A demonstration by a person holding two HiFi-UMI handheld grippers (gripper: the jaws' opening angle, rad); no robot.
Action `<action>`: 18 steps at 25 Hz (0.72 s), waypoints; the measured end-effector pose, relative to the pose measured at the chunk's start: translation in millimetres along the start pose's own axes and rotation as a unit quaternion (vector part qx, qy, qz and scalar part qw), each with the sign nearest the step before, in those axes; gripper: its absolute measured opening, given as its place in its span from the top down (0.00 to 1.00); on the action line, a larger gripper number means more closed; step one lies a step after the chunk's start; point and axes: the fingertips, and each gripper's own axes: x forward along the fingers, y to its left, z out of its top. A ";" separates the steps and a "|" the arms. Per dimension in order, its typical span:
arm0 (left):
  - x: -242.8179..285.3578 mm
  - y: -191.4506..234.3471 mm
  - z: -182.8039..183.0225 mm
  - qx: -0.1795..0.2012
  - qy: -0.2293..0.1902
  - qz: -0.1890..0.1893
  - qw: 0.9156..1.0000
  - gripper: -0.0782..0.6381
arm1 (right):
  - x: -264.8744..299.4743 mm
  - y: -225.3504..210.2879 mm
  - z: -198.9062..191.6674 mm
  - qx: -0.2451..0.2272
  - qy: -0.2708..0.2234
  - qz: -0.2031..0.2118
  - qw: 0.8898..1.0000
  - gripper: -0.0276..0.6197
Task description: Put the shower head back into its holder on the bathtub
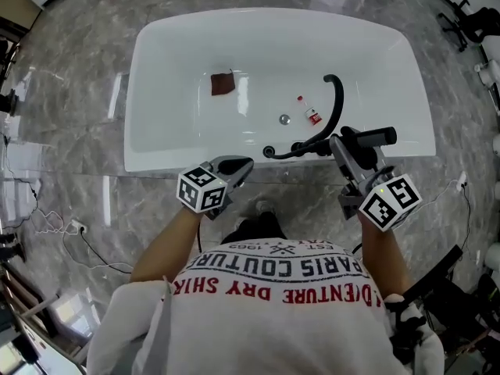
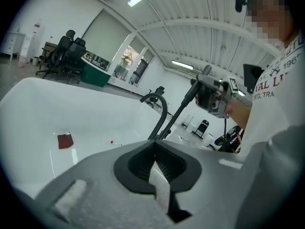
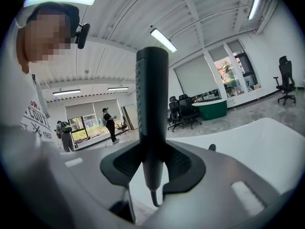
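Head view, right claw (image 1: 348, 147) gripping shower head (image 1: 380, 137) by bathtub (image 1: 144, 69)

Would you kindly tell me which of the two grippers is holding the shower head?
The right gripper: the black shower head stands clamped between its fingers, whereas the left gripper is shut on nothing.

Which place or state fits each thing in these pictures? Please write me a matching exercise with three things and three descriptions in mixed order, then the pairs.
Things:
1. black stick-shaped shower head
2. dark red square cloth
3. left gripper

Descriptions:
A. shut, holding nothing
B. clamped in the right gripper
C. lying on the floor of the white bathtub

Pairs: 1-B, 2-C, 3-A.
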 end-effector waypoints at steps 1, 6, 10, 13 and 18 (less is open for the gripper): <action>-8.0 -5.0 10.2 0.003 -0.011 -0.003 1.000 0.89 | 3.8 0.6 -3.9 -0.001 0.003 0.000 1.000 0.75; -42.1 -25.0 54.0 0.011 -0.059 -0.016 0.998 0.89 | 24.1 7.3 -21.2 -0.013 0.021 0.003 1.000 0.75; -61.2 -41.2 81.5 0.025 -0.088 -0.027 0.995 0.89 | 37.4 17.0 -33.8 -0.049 0.041 0.002 0.998 0.75; -70.3 -57.1 97.0 0.056 -0.095 -0.032 0.993 0.89 | 43.4 20.2 -44.6 -0.056 0.054 -0.004 0.997 0.75; -83.6 -69.1 104.0 0.074 -0.103 -0.032 0.991 0.89 | 57.5 18.9 -69.9 -0.067 0.076 -0.009 0.995 0.75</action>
